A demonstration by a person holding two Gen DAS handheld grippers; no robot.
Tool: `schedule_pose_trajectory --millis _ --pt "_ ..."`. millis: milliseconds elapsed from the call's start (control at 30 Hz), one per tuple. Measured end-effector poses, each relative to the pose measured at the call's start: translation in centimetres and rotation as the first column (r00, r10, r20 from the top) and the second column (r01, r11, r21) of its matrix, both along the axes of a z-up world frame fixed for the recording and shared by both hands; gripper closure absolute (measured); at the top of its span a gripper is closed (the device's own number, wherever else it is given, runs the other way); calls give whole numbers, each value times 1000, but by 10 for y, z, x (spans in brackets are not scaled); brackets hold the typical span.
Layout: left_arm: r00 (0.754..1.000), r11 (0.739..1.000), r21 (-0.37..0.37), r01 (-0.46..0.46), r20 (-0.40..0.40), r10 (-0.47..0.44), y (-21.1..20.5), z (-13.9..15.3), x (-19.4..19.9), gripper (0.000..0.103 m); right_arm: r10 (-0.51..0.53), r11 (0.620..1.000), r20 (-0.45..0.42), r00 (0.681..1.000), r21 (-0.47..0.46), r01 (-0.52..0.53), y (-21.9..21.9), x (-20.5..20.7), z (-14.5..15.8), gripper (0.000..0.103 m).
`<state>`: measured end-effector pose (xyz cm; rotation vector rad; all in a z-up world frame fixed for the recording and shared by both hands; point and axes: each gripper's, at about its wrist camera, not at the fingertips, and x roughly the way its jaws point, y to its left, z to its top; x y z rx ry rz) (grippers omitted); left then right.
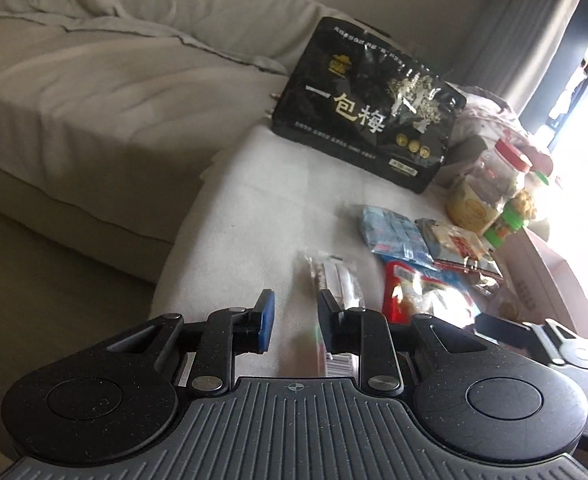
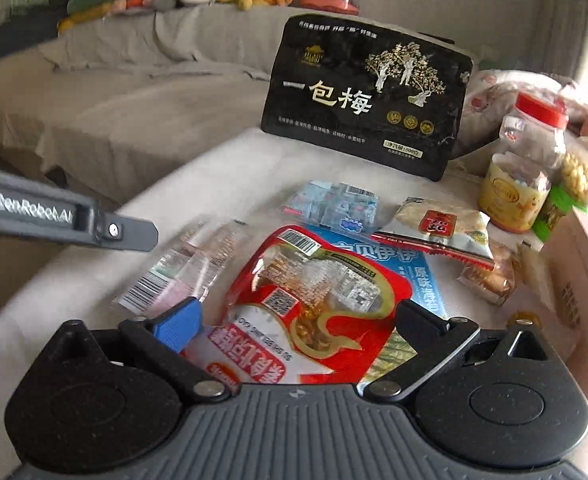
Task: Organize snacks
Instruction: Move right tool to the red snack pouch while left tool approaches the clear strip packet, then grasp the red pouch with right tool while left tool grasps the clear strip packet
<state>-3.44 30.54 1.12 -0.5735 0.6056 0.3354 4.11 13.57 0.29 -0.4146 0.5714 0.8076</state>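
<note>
I see my left gripper (image 1: 294, 316) hanging with its jaws parted and nothing between them, its matte black fingers tipped with a blue pad, poised over the pale, slightly fuzzy cloth of the table (image 1: 253, 184). Just ahead of its right finger lies a long, narrow clear-plastic snack sleeve (image 1: 340, 280), flat and crinkled, with a barcode at its near end.

My right gripper (image 2: 298, 320) is spread wide, fingers on either side of a glossy red pouch (image 2: 314, 288) with a clear window showing golden-brown contents; the pouch lies flat on the table and I can't tell whether the pads touch it. Under it, partly covered, is a smooth blue packet (image 2: 422, 276) with white lettering. Beyond that sit a small light-blue printed sachet pack (image 2: 334, 204) and a cream pillow bag with a red seal strip (image 2: 438, 224), with a clear wrapper of brown pastry (image 2: 490, 276) just beside it.

At the far edge a large stiff black bag with gold characters and silver trees (image 2: 366, 96) stands upright. To its right are a clear cylindrical jar with a red lid (image 2: 534, 132), a squat yellow-labelled jar (image 2: 510, 196) and a green-capped container of pale nuts (image 2: 582, 176), all close together. A pink cardboard box (image 2: 582, 280) edges in at the right
</note>
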Motion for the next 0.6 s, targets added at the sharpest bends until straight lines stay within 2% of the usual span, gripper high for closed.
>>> schedule_pose_trajectory --millis 167,233,333,400,600 --pt "998 998 0 65 19 -65 -7 -1 10 75 -3 999 59 998 -37 5 -22 1 4 0" --pt "996 996 20 86 7 -86 -11 -2 18 75 -23 999 39 999 -33 25 -32 4 4 0" --pt "991 991 55 123 -56 -120 -21 -5 35 75 -60 998 2 998 -32 61 -45 8 3 0" --pt "989 987 77 142 -63 -137 -27 -4 42 67 -79 997 -3 997 -28 78 -51 7 1 0" --pt "992 986 128 108 -84 -97 -29 6 61 67 -93 995 51 994 -27 95 -65 -7 1 0"
